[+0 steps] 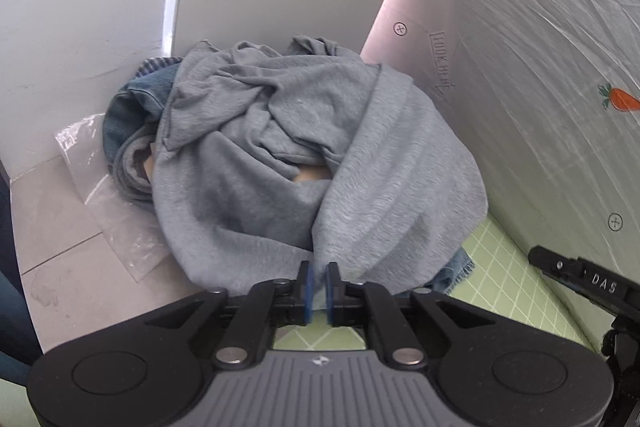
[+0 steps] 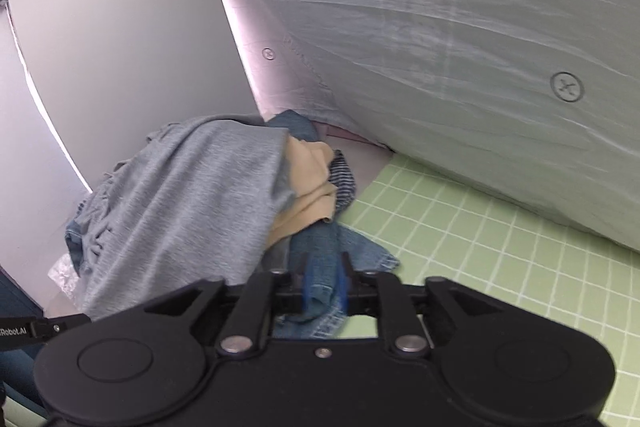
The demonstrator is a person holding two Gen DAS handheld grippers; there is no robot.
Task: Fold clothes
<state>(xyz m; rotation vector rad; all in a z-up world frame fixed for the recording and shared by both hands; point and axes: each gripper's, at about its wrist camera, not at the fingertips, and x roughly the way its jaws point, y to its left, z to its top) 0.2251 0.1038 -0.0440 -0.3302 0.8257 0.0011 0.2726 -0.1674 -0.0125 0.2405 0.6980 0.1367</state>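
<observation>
We see a heap of clothes at the middle of the left wrist view, piled in a corner between pale walls. On top lies a grey sweatshirt (image 1: 280,147), with denim jeans (image 1: 128,115) peeking out at its left. Our left gripper (image 1: 318,281), at the lower centre, has its blue pads nearly together, pinching the sweatshirt's lower edge. In the right wrist view, our right gripper (image 2: 324,287) is narrowly parted and clamps a fold of the jeans (image 2: 324,251). A green checked mat (image 2: 480,247) covers the lower right.
</observation>
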